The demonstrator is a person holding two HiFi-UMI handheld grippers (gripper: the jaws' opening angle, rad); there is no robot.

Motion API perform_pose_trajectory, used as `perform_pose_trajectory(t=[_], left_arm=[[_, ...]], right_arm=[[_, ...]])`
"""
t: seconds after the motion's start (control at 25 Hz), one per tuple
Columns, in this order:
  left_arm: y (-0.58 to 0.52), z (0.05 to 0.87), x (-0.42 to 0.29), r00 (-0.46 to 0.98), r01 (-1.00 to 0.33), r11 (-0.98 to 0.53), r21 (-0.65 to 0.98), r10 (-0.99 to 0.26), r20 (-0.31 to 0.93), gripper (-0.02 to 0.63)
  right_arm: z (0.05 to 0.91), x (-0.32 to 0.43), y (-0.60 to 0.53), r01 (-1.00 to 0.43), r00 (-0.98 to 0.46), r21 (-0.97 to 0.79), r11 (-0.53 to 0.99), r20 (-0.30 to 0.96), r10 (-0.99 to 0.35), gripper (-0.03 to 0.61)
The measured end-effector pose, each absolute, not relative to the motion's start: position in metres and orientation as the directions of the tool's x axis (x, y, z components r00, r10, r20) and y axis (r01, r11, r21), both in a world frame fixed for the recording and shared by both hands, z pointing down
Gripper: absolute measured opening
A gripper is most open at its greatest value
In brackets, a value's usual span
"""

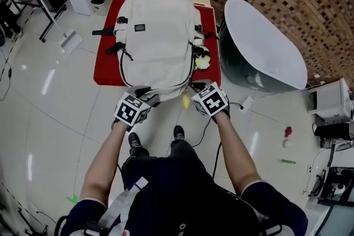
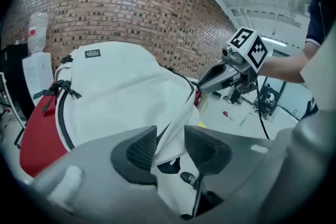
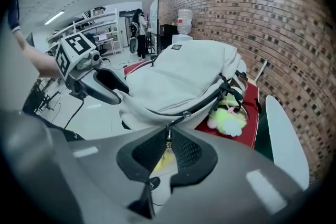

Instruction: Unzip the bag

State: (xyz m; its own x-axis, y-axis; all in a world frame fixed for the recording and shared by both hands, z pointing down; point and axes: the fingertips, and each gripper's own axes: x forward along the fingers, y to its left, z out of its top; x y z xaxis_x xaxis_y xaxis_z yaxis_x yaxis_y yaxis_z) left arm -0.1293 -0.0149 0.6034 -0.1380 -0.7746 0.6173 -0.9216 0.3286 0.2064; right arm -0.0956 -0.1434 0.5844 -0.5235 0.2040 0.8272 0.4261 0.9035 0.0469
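While left gripper (image 2: 170, 148) pinches bag (image 1: 157, 36) (cream) — right gripper (image 3: 169, 150) nips zipper pull (image 3: 168, 135).

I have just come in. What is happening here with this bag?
A person works on a cream backpack that lies on a red mat, with a gripper in each hand. The left gripper is shut on a fold of fabric at the bag's near edge. The right gripper pinches the zipper pull at the near right corner. The dark zip line looks closed along the near edge, so the unzipping seems not yet done.
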Motion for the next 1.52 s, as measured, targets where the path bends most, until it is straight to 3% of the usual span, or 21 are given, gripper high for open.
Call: perform_pose_trajectory(t=[0.44, 0.92, 1.08, 1.28, 1.52], left_arm=[[-0.014, 0.604, -0.118, 0.044, -0.964, 0.122, 0.236, -0.802, 0.596, 0.169], [-0.027, 0.598, -0.104, 0.184, -0.962, -0.021, 0.271, -0.784, 0.593, 0.167], [-0.014, 0.582, -0.111, 0.228, -0.964, -0.105, 0.243, -0.793, 0.564, 0.167], [0.033, 0.596, -0.162, 0.175, -0.984, -0.16, 0.084, -0.737, 0.652, 0.169], [0.04, 0.619, -0.17, 0.364, -0.931, -0.28, 0.233, -0.698, 0.617, 0.169]], right_arm=[[0.597, -0.078, -0.078, 0.244, -0.561, -0.023, 0.97, 0.812, 0.16, 0.034], [0.595, -0.072, -0.058, 0.253, -0.533, -0.068, 0.965, 0.822, 0.198, 0.034], [0.602, -0.07, -0.069, 0.157, -0.553, -0.04, 0.987, 0.825, 0.121, 0.034], [0.604, -0.069, -0.07, 0.007, -0.543, 0.024, 1.0, 0.839, -0.017, 0.034], [0.601, -0.077, -0.049, -0.144, -0.514, 0.083, 0.986, 0.845, -0.146, 0.034]])
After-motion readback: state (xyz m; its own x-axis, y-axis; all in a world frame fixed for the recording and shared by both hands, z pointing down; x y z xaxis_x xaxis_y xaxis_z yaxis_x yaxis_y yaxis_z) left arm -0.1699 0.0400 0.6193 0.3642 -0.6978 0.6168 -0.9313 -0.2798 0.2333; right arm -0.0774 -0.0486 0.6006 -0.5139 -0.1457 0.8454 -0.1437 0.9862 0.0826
